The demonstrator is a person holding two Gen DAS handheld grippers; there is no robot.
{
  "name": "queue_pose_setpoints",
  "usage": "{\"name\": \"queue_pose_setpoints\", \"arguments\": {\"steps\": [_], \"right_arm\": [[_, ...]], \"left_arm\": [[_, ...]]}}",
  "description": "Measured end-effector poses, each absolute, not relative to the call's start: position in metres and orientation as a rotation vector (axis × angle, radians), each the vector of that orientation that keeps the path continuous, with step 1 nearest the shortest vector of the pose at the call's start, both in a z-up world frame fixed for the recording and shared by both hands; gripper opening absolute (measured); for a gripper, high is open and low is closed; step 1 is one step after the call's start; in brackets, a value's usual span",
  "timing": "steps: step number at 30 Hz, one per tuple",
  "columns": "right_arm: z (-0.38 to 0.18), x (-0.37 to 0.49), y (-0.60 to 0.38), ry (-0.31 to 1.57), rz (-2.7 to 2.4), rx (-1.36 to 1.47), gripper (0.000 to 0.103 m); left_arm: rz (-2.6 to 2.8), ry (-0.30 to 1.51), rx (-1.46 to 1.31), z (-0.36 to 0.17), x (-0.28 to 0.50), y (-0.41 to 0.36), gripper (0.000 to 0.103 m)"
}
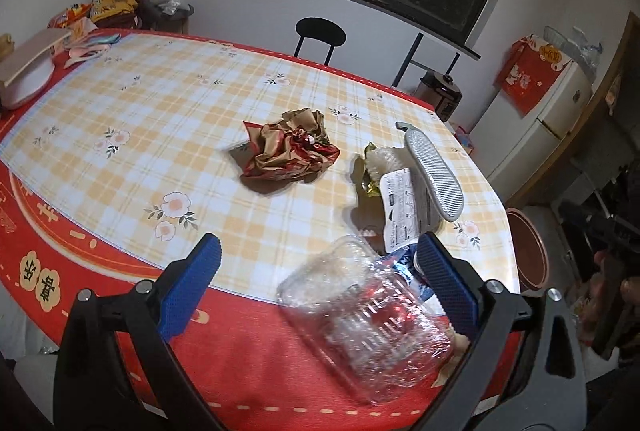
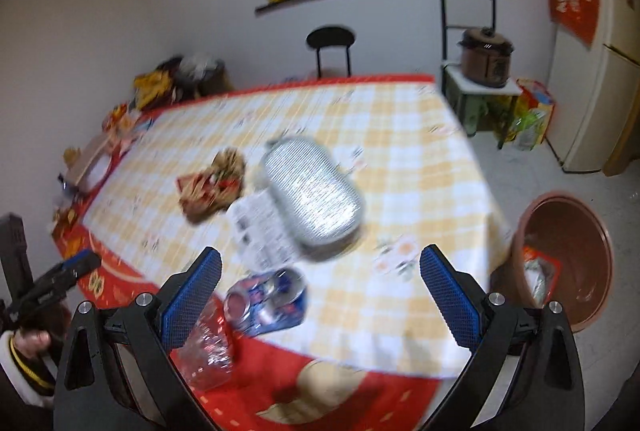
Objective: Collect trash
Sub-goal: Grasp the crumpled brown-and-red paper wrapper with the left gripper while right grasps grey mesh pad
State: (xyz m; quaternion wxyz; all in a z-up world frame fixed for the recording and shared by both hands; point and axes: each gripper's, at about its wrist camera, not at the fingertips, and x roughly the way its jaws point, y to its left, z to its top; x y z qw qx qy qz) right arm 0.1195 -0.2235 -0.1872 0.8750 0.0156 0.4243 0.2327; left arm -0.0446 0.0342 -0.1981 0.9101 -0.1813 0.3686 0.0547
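Note:
My left gripper (image 1: 318, 285) is open over the table's near edge. A crushed clear plastic container (image 1: 364, 319) lies between its fingers, close to the right pad (image 1: 444, 283). Behind it are a crushed blue can (image 1: 406, 267), a printed paper label (image 1: 396, 207), a silver foil tray (image 1: 434, 175) and a green-gold wrapper (image 1: 372, 167). A crumpled red wrapper (image 1: 288, 151) sits mid-table. My right gripper (image 2: 320, 291) is open and holds nothing, above the blue can (image 2: 268, 301) and foil tray (image 2: 312, 195). The clear container (image 2: 208, 355) lies by its left finger. This view is blurred.
A brown bin (image 2: 568, 255) with some trash inside stands on the floor off the table's right corner. A white dish with a board (image 1: 24, 79) and bags sit at the far left end. A black chair (image 1: 320, 39), a cooker (image 2: 486, 57) and a fridge (image 2: 600, 71) stand beyond the table.

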Motion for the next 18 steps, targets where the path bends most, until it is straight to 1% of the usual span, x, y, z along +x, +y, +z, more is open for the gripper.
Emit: {"name": "queue_pose_setpoints", "arguments": {"steps": [7, 12, 16, 18], "right_arm": [[-0.19, 0.106, -0.188, 0.909, 0.433, 0.011, 0.098], [-0.194, 0.106, -0.185, 0.921, 0.35, 0.037, 0.098], [-0.196, 0.106, -0.185, 0.919, 0.275, 0.045, 0.098], [-0.198, 0.106, -0.186, 0.92, 0.234, 0.054, 0.098]], "left_arm": [[0.059, 0.75, -0.381, -0.205, -0.026, 0.071, 0.096], [0.021, 0.773, -0.382, -0.224, 0.023, 0.093, 0.095], [0.037, 0.79, -0.411, -0.243, 0.067, 0.116, 0.085], [0.046, 0.809, -0.429, -0.254, 0.088, 0.127, 0.083]]}}
